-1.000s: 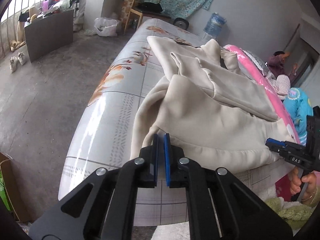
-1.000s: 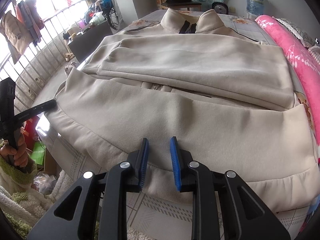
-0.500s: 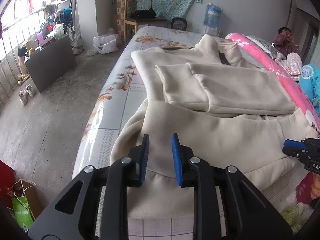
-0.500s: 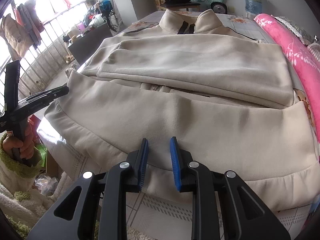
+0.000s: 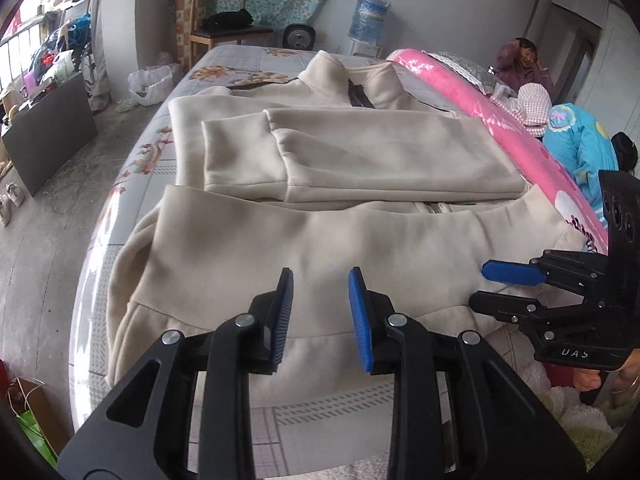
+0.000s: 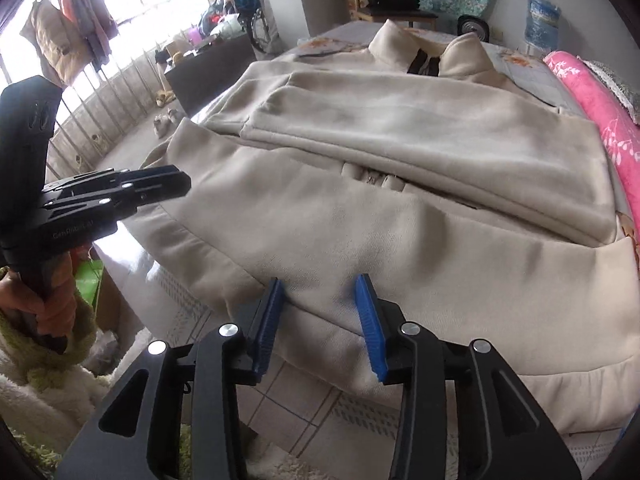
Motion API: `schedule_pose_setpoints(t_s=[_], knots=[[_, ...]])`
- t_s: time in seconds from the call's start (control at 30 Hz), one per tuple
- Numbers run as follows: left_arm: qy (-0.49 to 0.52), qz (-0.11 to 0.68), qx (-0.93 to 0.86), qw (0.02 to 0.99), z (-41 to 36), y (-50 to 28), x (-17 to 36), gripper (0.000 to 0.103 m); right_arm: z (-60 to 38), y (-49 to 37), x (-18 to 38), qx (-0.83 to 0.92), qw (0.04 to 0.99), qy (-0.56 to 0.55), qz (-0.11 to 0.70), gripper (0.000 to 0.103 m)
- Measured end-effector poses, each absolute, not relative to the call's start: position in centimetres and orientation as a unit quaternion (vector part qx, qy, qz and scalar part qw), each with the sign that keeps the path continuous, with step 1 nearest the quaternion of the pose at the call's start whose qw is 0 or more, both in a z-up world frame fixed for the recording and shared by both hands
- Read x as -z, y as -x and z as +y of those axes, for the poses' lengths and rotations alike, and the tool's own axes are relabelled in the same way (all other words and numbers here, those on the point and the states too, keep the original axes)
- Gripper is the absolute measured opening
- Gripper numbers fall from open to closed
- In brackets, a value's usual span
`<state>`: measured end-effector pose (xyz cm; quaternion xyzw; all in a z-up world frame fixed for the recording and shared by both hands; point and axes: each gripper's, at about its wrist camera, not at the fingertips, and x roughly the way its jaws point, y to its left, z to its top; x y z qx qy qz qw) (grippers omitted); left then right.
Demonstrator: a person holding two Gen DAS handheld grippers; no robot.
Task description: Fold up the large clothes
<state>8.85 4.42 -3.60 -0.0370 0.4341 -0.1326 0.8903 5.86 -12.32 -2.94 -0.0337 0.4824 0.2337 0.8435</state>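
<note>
A large beige zip jacket lies on the bed, collar at the far end, both sleeves folded across its chest and its hem at the near edge. It also shows in the right wrist view. My left gripper is open and empty just above the hem's left half. My right gripper is open and empty over the hem's middle. The right gripper also shows in the left wrist view, and the left gripper in the right wrist view, beside the jacket's left corner.
The bed has a floral sheet. A pink rolled quilt runs along the right side. Two people sit at the far right. A dark cabinet, chair and water bottle stand beyond.
Both grippers have opened wider. The left gripper let go of the jacket's left edge and swung right, facing the hem square on. The right gripper barely moved.
</note>
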Motion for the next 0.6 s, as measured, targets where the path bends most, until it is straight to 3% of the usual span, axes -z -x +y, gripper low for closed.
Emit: schedule_pose_setpoints(t_s=[0.07,0.13,0.2,0.33,0.5,0.6], knots=[[0.03,0.435,0.155,0.887,3.6,-8.6,3.3,0.036,-13.2,-5.2,1.6,-0.226,0.854,0.028,0.467,0.04],[0.024,0.436,0.169,0.884,2.9,-8.3,3.2,0.053,-14.7,-4.4,0.7,-0.209,0.866,0.023,0.453,0.054],[0.017,0.452,0.174,0.874,2.2,-8.4,3.9,0.059,-16.6,-4.1,0.8,-0.181,0.873,0.014,0.453,0.062],[0.002,0.47,0.162,0.868,1.4,-8.7,5.0,0.073,-19.7,-5.0,3.7,-0.139,0.863,-0.022,0.485,0.063],[-0.005,0.483,0.155,0.862,1.4,-9.3,4.0,0.079,-20.2,-5.6,2.0,-0.15,0.862,-0.051,0.482,0.065],[0.0,0.491,0.151,0.858,1.7,-9.9,3.0,0.08,-20.4,-6.3,0.8,-0.145,0.866,-0.056,0.474,0.076]])
